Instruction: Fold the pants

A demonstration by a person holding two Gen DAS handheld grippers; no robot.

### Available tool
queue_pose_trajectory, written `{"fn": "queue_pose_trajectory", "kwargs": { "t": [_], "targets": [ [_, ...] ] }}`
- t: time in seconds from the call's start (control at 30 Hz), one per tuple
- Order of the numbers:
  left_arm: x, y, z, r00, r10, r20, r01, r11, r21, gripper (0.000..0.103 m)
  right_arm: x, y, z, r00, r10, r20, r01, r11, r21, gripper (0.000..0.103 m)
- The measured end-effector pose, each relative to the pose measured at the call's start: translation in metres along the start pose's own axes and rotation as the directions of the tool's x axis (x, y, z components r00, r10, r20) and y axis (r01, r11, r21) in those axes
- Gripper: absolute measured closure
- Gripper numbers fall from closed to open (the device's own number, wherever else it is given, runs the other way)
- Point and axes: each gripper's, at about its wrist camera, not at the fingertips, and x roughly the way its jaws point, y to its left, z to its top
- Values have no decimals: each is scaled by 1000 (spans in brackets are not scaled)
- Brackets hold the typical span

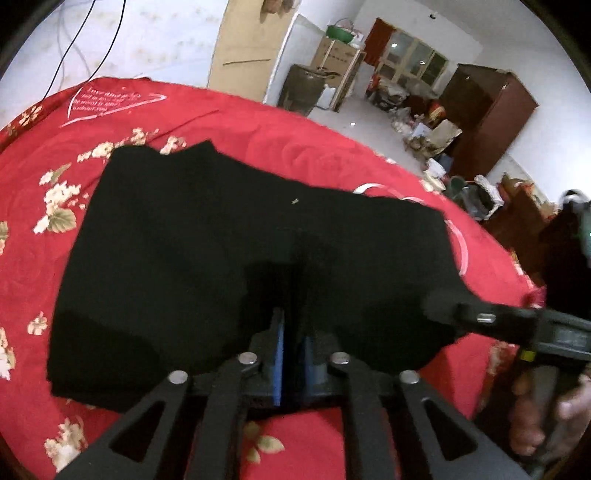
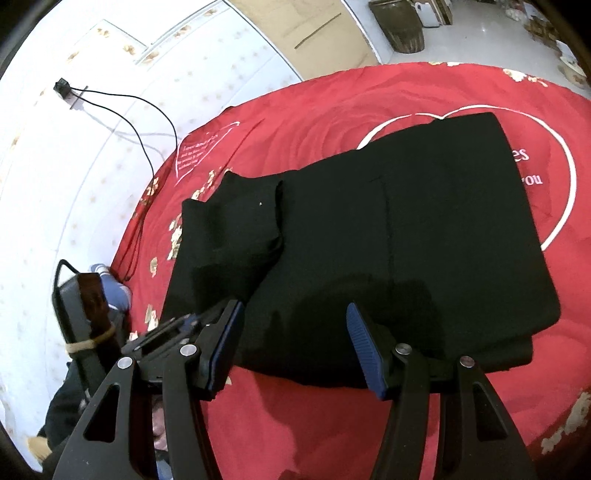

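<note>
Smoothing folded black cloth pants (image 2: pixel 388 229) on red floral bedspread (image 2: pixel 314 122); left tongs (image 1: pixel 291 343) narrowly parted, grasping nothing visible; right tongs (image 2: pixel 295 347) released, hovering lower frame

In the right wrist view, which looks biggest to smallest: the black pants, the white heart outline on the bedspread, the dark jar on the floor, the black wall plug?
1. black pants
2. white heart outline, partly hidden under the pants
3. dark jar, cut off by the frame and far away, so unsure
4. black wall plug

Black pants (image 2: pixel 388 229), folded into a thick flat bundle, one loose flap at one end
</note>
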Motion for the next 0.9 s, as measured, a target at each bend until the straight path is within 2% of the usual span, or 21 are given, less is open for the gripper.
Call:
{"fn": "queue_pose_trajectory", "kwargs": {
  "t": [0.03, 0.1, 0.17, 0.23, 0.3, 0.47, 0.5, 0.57, 0.67, 0.8, 0.9],
  "targets": [
    [-7, -4, -2, 1000, -20, 7, 20, 1000, -1, 79, 1, 1, 0, 1000, 4, -1, -4, 1000, 1, 45],
    [-26, -8, -4, 998, -41, 36, 41, 999, 3, 75, 5, 0, 1, 999, 33, -9, -33, 999, 8, 45],
    [-42, -6, 0, 996, -15, 87, 15, 1000, -7, 73, 11, 0, 1, 998, 62, -26, -62, 998, 14, 45],
    [-51, 6, 6, 991, 60, 120, -56, 998, -39, 69, 18, 4, 3, 995, 91, -47, -91, 996, 3, 45],
    [-48, 20, 8, 978, 176, 117, -169, 984, -62, 69, 24, 8, 3, 992, 115, -61, -116, 993, -17, 45],
    [-26, 63, -3, 951, 310, 26, -300, 936, -182, 69, 44, 17, 2, 986, 123, -114, -131, 990, -59, 46],
    [-23, 68, -5, 950, 312, 12, -304, 933, -195, 69, 46, 19, 3, 986, 120, -116, -129, 989, -70, 53],
    [-19, 74, -6, 954, 300, -1, -293, 930, -220, 69, 50, 24, 6, 987, 99, -123, -111, 989, -93, 60],
    [-14, 75, -8, 958, 286, -25, -284, 934, -218, 69, 62, 19, 11, 988, 67, -138, -79, 994, -80, 60],
    [-11, 77, -8, 961, 276, -23, -274, 936, -222, 69, 71, 8, 15, 980, 136, -145, -141, 990, -21, 60],
    [-8, 77, -7, 960, 279, -21, -277, 936, -218, 69, 74, 11, 17, 980, 137, -143, -143, 989, -34, 60]
  ]
}}
